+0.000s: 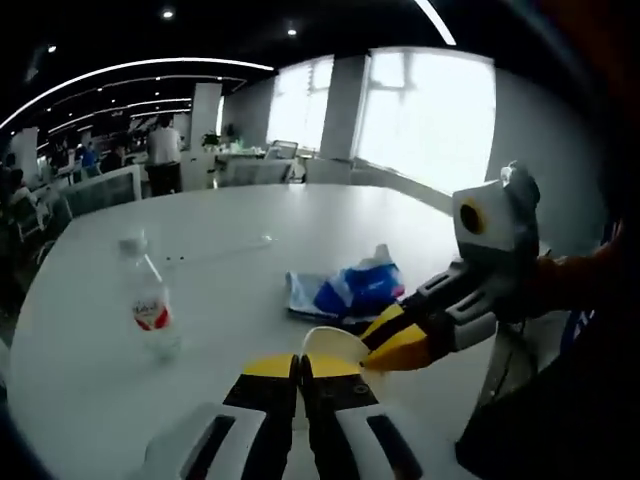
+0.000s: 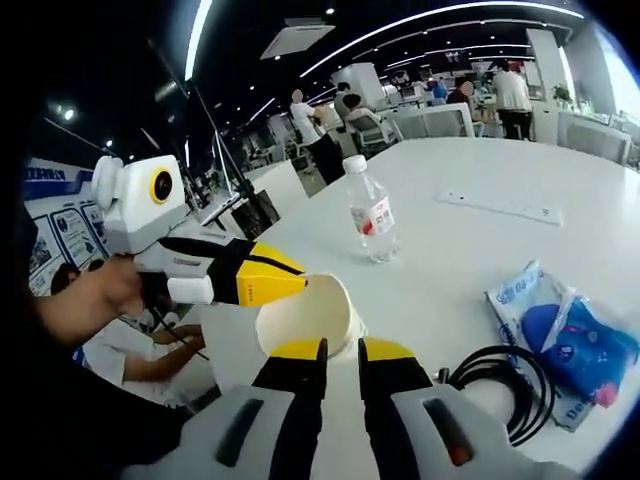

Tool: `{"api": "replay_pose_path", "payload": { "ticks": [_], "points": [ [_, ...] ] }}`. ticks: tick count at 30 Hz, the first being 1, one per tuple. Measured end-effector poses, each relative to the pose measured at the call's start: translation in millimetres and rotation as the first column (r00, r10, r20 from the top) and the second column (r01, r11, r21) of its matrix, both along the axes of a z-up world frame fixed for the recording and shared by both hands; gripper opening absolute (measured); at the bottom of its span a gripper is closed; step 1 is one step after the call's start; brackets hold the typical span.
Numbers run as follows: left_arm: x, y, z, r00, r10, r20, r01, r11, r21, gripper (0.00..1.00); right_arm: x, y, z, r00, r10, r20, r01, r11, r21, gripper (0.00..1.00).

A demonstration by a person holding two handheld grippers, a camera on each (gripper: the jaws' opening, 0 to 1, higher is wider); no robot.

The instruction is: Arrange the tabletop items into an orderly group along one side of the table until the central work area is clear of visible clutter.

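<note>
Both grippers meet at a paper cup (image 2: 305,318) near the tabletop (image 1: 240,235) edge: the left gripper (image 1: 300,372) is pressed together on its rim, the right gripper (image 2: 341,353) slightly spread beside it. A bottle (image 1: 150,300) stands apart; a blue packet (image 1: 345,290) and black cable (image 2: 505,385) lie nearby.

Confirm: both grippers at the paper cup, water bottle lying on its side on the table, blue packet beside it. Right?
Not quite. The bottle stands upright on the table, cap up, as the right gripper view shows. The rest holds: left gripper and right gripper are at the cup, and the blue packet lies nearby.
</note>
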State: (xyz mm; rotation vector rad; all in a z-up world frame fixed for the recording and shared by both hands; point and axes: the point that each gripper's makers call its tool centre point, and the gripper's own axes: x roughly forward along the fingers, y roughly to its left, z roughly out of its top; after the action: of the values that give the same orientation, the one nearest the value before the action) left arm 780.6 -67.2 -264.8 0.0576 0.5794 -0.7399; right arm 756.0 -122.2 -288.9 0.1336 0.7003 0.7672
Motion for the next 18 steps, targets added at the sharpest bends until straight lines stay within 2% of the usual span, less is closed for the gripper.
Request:
{"api": "replay_pose_path", "payload": {
  "ticks": [5, 11, 14, 18],
  "points": [
    [0.3, -2, 0.8, 0.997, 0.074, -0.029, -0.076, 0.995, -0.062, 0.0, 5, 2, 2.4, 1.0, -0.029, 0.003, 0.029, 1.0, -0.001, 0.06],
    [-2.4, 1, -2.2, 0.995, 0.094, -0.023, -0.095, 0.993, -0.063, 0.01, 6, 1, -1.0, 0.999, -0.043, -0.004, 0.043, 0.999, -0.028, 0.03],
    [-3.4, 3, -3.4, 0.995, 0.093, -0.028, -0.095, 0.993, -0.066, 0.01, 5, -2, -1.1, 0.998, -0.064, -0.025, 0.064, 0.998, -0.016, 0.01],
    [-10.6, -3, -3.7, 0.999, 0.041, -0.006, -0.041, 0.998, -0.045, 0.02, 8, -6, -1.6, 0.996, -0.086, -0.033, 0.085, 0.996, -0.022, 0.0]
  ]
}}
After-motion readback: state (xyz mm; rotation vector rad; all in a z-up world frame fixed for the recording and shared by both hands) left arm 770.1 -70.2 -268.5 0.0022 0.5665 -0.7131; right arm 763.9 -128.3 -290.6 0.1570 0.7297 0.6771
